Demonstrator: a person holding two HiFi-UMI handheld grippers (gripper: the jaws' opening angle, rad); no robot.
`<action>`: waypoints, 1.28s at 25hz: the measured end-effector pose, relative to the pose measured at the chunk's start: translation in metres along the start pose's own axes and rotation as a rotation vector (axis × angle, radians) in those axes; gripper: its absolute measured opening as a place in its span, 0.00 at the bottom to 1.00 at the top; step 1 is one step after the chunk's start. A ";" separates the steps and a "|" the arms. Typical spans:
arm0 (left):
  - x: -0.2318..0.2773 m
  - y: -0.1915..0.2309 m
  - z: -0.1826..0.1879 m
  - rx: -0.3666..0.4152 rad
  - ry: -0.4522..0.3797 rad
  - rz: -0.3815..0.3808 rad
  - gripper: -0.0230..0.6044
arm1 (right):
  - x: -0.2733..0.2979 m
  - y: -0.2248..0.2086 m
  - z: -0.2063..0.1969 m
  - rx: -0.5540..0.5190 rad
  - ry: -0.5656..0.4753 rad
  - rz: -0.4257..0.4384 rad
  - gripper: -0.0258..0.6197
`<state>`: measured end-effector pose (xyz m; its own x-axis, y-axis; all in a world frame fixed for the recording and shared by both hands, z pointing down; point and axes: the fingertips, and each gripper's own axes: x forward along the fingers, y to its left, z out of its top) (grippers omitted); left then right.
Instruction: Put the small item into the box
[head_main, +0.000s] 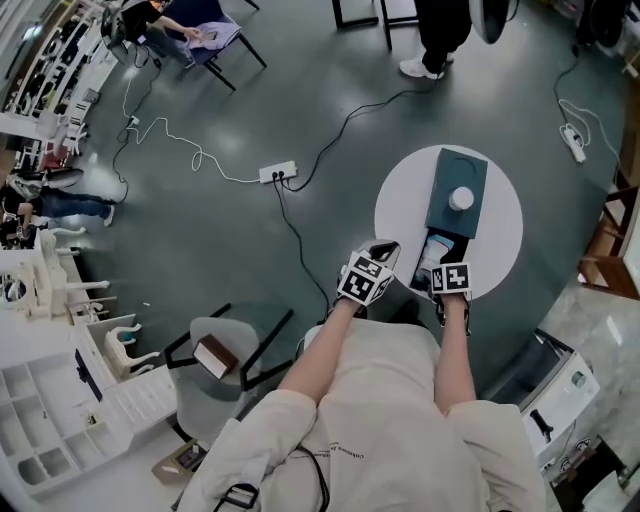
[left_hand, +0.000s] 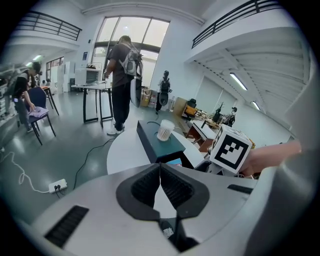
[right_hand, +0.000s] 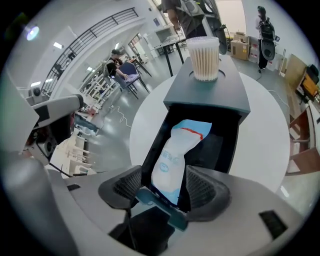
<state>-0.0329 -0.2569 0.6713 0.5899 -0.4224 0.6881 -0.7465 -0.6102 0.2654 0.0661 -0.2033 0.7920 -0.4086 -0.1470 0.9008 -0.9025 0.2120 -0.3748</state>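
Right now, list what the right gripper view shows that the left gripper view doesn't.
Only the right gripper view: the pouch lying inside the open box, seen between the open jaws of the right gripper. Only the left gripper view: the left gripper with jaws shut on nothing, and the right gripper's marker cube. Both: the box on the round table, with the swab jar on top.

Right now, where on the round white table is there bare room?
Bare: the round white table left of the dark teal box, and right of it. Crowded: the near edge, around the open drawer, left gripper and right gripper.
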 end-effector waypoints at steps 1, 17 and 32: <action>-0.004 -0.002 -0.001 -0.005 -0.007 0.003 0.07 | -0.003 0.001 -0.001 -0.009 -0.002 -0.002 0.46; -0.031 -0.051 -0.013 0.002 -0.094 0.006 0.07 | -0.049 0.016 -0.031 -0.100 -0.076 -0.002 0.46; -0.036 -0.094 -0.043 -0.029 -0.137 0.011 0.07 | -0.098 0.026 -0.037 -0.195 -0.465 -0.019 0.45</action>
<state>0.0026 -0.1554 0.6504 0.6165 -0.5181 0.5929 -0.7608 -0.5861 0.2789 0.0873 -0.1480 0.7023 -0.4493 -0.5581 0.6976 -0.8866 0.3748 -0.2711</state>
